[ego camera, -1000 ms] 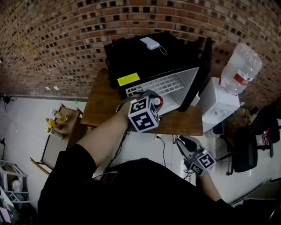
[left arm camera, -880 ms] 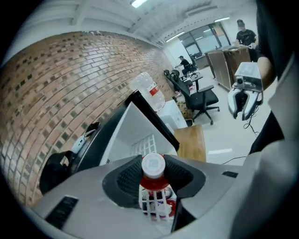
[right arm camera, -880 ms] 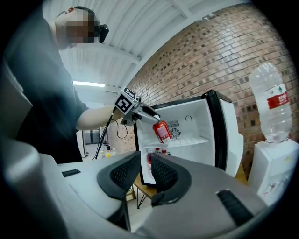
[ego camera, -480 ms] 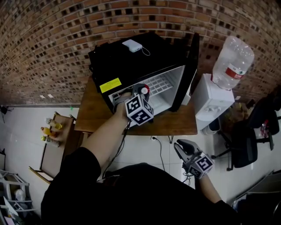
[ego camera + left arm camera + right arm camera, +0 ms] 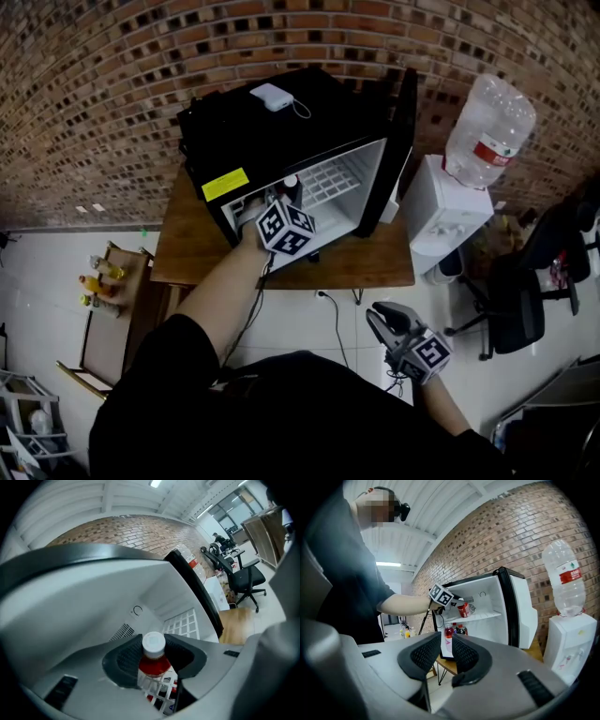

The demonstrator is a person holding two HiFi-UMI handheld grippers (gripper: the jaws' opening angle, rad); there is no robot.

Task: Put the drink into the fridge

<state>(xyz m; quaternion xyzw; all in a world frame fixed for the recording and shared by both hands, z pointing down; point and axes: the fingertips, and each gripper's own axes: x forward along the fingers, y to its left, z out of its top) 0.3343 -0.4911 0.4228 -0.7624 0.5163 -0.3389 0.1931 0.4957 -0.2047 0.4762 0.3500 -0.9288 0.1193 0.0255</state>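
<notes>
The drink (image 5: 154, 663) sits between the pads of the left tongs (image 5: 154, 654), which are clamped on its red body at a moderate spread. Its long axis runs forward along the jaws, tilted, with the white cap leading toward the back wall of the fridge (image 5: 272, 141). The wire shelf (image 5: 487, 616) lies just below and ahead of these tongs, so the coming move looks like a short lowering onto it. The right tongs (image 5: 446, 653) hang low and well apart from the fridge, jaws narrowly parted with nothing between them.
</notes>
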